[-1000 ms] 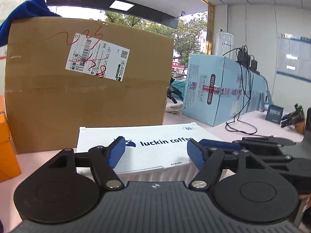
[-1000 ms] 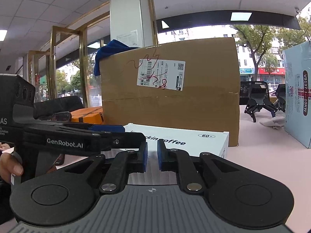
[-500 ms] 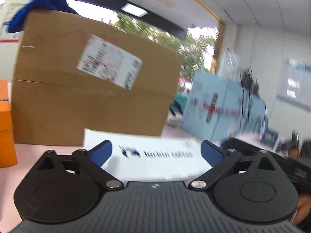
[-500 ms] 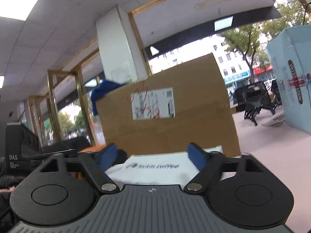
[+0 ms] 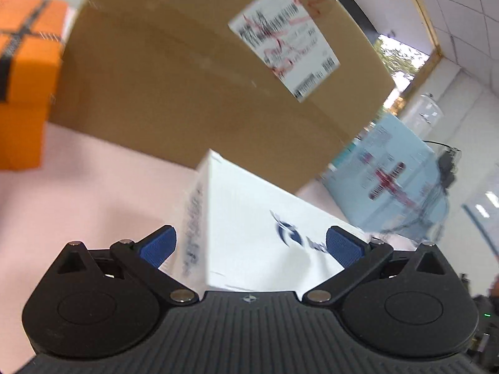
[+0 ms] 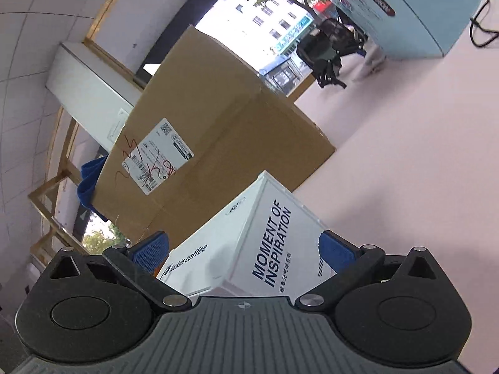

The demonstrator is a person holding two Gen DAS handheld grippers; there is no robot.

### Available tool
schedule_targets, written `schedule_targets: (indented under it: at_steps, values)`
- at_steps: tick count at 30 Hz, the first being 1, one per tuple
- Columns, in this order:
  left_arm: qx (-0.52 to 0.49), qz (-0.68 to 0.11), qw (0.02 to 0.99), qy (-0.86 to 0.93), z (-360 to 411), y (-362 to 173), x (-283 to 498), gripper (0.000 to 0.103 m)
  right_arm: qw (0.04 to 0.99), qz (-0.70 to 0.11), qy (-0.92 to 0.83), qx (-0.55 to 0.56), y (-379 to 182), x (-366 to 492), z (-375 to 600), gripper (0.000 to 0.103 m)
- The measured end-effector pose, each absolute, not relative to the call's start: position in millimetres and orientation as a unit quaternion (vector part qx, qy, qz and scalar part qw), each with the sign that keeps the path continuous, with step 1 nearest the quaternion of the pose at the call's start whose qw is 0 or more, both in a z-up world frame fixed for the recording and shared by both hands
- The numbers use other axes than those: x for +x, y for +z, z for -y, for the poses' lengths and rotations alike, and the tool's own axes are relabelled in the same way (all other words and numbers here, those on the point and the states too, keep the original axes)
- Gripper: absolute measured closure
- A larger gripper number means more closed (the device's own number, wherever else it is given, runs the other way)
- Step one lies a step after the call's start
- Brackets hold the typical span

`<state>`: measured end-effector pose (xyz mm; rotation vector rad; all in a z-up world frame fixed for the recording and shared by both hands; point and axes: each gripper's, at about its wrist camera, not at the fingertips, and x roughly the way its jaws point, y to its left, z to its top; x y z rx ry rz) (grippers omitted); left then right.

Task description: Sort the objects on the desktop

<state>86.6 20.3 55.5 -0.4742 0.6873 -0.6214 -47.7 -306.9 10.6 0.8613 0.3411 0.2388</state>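
- We are holding the left gripper [image 5: 251,244] with its blue pads spread wide apart, one on either side of the near left corner of the white coffee box [image 5: 255,227].
- We cannot tell whether the left pads are touching the box, as that view is blurred.
- We are holding the right gripper [image 6: 243,247] just as wide, its pads straddling the box's [image 6: 249,249] near right corner; the right pad is sitting just beside the side panel reading "MOMENT OF INSPIRATION".
- We are gripping nothing with either tool.
- The white box is resting on the pink table [image 6: 405,162], near us, directly in front of the large cardboard carton [image 5: 187,78], which is bearing a shipping label [image 6: 157,155] scribbled over in red.
- An orange box [image 5: 21,78] is standing at the far left, beside the carton.
- A pale blue box [image 5: 396,184] with a red cross is standing to the far right.
- A blue cloth [image 6: 89,180] is lying on the carton's top at its left end.
- Both views are tilting steeply, so the carton is leaning across each picture.
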Motion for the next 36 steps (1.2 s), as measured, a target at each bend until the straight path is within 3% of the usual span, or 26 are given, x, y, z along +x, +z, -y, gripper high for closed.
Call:
schedule_targets:
  at_steps: [12,20,36]
  values:
    - [-0.19,-0.355,0.878,-0.258,-5.6,58.6,87.4,0.0,0.905,-0.215,0.11,0.35,10.3,-17.9,278.8,0.0]
    - [-0.197,-0.351,0.91,-0.1,-35.1,67.5,78.0,0.0,0.893,-0.25,0.181,0.329,12.7,28.8,238.1,0.0]
    - [-0.203,-0.335,0.919,-0.036,-65.0,63.5,82.0,0.0,0.896,-0.248,0.197,0.312,14.9,55.1,205.2,0.0]
